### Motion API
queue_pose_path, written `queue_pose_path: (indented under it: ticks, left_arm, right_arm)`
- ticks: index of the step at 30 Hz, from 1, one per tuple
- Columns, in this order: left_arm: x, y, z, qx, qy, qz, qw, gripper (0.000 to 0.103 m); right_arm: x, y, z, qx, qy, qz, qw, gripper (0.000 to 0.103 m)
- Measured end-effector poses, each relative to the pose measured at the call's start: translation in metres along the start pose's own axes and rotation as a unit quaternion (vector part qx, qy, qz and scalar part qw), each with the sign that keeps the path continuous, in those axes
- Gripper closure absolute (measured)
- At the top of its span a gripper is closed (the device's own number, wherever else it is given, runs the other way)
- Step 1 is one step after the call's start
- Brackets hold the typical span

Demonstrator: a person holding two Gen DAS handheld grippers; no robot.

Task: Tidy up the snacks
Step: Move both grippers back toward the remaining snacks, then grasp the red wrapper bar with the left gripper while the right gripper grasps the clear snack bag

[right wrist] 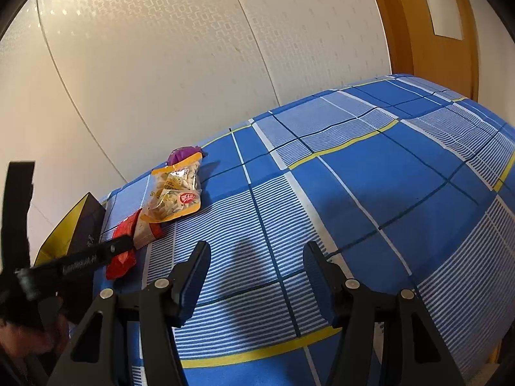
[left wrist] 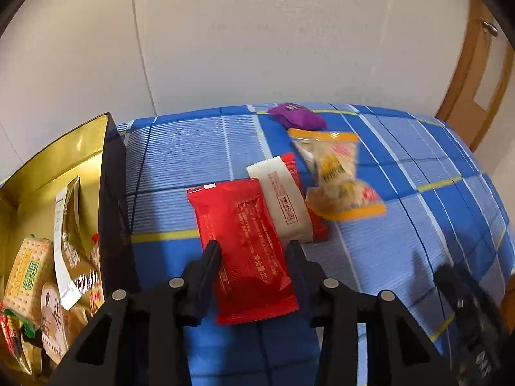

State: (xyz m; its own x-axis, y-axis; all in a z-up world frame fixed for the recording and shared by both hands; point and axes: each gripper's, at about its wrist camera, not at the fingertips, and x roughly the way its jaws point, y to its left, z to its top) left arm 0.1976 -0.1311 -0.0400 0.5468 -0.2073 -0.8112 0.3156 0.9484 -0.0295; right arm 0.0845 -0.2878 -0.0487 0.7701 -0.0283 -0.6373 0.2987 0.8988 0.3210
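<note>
Red snack packet (left wrist: 248, 251): glossy plastic film. Checked tablecloth (left wrist: 402, 193): ribbed woven cloth, matt. Box (left wrist: 64, 160): shiny gold foil lining. Door (right wrist: 428, 32): smooth wood.

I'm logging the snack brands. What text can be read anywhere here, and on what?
"RedSwiss": on the white wrapper, in a red box, running lengthwise.
Green Chinese characters on the cracker pack in the gold box: legible as characters, not transcribed with confidence.
Red packet between the left gripper fingers: fine print, too small.
Yellow-edged clear bag, purple packet: print blurred.
</note>
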Motion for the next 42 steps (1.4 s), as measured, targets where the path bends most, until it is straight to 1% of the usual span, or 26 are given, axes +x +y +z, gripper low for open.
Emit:
queue_pose_path:
  ticks: [3,5,6,7,8,10,13,16,17,19,20,21,22,23,24,25,27,31,33,34,35,36,38,40,42]
  left_arm:
    - [-0.011,0.000,-0.016,-0.009,-0.009,-0.013,0.9998,0.066]
    - [-0.019,-0.003,-0.027,-0.005,-0.017,-0.020,0.9996,0.069]
    - [-0.023,-0.004,-0.033,-0.001,-0.022,-0.020,0.9996,0.083]
    - [-0.026,-0.005,-0.039,0.000,-0.022,-0.022,0.9995,0.085]
    - [-0.030,-0.005,-0.045,-0.004,-0.027,-0.027,0.9993,0.085]
    - [-0.036,-0.005,-0.055,-0.003,-0.035,-0.026,0.9991,0.085]
    - [-0.042,-0.004,-0.065,0.001,-0.043,-0.028,0.9987,0.085]
    - [-0.047,0.004,-0.070,-0.021,-0.042,-0.045,0.9979,0.084]
    - [-0.047,0.006,-0.071,-0.027,-0.040,-0.051,0.9975,0.083]
    - [-0.047,0.007,-0.072,-0.032,-0.036,-0.052,0.9975,0.074]
    - [-0.046,0.008,-0.073,-0.035,-0.032,-0.055,0.9974,0.069]
    - [-0.044,0.008,-0.075,-0.043,-0.027,-0.064,0.9967,0.068]
    - [-0.044,0.010,-0.076,-0.051,-0.026,-0.069,0.9960,0.067]
    - [-0.044,0.012,-0.076,-0.059,-0.025,-0.070,0.9955,0.064]
    - [-0.043,0.014,-0.076,-0.066,-0.022,-0.073,0.9949,0.063]
    - [-0.042,0.015,-0.076,-0.071,-0.019,-0.077,0.9943,0.063]
    - [-0.042,0.018,-0.076,-0.075,-0.015,-0.084,0.9935,0.062]
    - [-0.043,0.021,-0.079,-0.074,-0.009,-0.091,0.9931,0.059]
    - [-0.044,0.023,-0.081,-0.071,-0.010,-0.093,0.9931,0.058]
    - [-0.046,0.024,-0.082,-0.069,-0.011,-0.093,0.9932,0.058]
    - [-0.046,0.024,-0.083,-0.068,-0.012,-0.094,0.9932,0.058]
    - [-0.047,0.025,-0.084,-0.066,-0.013,-0.094,0.9933,0.057]
    - [-0.048,0.025,-0.085,-0.066,-0.015,-0.092,0.9935,0.057]
    - [-0.049,0.023,-0.086,-0.066,-0.016,-0.088,0.9938,0.053]
    - [-0.050,0.021,-0.087,-0.061,-0.016,-0.080,0.9948,0.043]
  right_arm:
    - [0.001,-0.001,0.000,0.003,0.001,0.000,1.000,0.043]
    - [0.001,-0.001,0.000,0.004,0.002,0.001,1.000,0.043]
    - [0.002,-0.001,0.000,0.004,0.002,0.002,1.000,0.043]
    - [0.002,-0.001,0.000,0.004,0.002,0.003,1.000,0.043]
    - [0.002,-0.001,0.000,0.004,0.001,0.004,1.000,0.043]
    - [0.000,-0.001,0.000,0.004,-0.002,0.008,1.000,0.042]
    - [-0.001,0.000,0.001,0.003,-0.004,0.019,1.000,0.037]
    - [0.001,0.004,0.006,-0.003,0.002,0.040,0.999,0.036]
    - [0.002,0.007,0.009,-0.008,0.004,0.046,0.999,0.032]
    - [0.008,0.018,0.019,-0.037,0.008,0.058,0.998,0.025]
    - [0.011,0.024,0.024,-0.055,0.009,0.060,0.997,0.025]
    - [0.016,0.034,0.034,-0.084,0.009,0.061,0.995,0.025]
    - [0.019,0.040,0.038,-0.100,0.010,0.061,0.993,0.024]
    - [0.027,0.050,0.046,-0.125,0.017,0.060,0.990,0.022]
    - [0.038,0.062,0.054,-0.154,0.033,0.060,0.986,0.022]
    - [0.046,0.068,0.058,-0.166,0.042,0.059,0.983,0.022]
    - [0.066,0.080,0.065,-0.181,0.061,0.057,0.980,0.022]
    - [0.102,0.086,0.073,-0.161,0.100,0.057,0.980,0.022]
    - [0.119,0.085,0.074,-0.151,0.119,0.051,0.980,0.027]
    - [0.125,0.084,0.073,-0.150,0.124,0.051,0.979,0.036]
    - [0.129,0.084,0.073,-0.151,0.129,0.050,0.979,0.039]
    - [0.127,0.084,0.071,-0.162,0.119,0.043,0.979,0.044]
    - [0.124,0.083,0.065,-0.176,0.117,0.044,0.977,0.047]
    - [0.118,0.078,0.060,-0.177,0.112,0.041,0.977,0.050]
    - [0.109,0.069,0.055,-0.171,0.107,0.040,0.979,0.050]
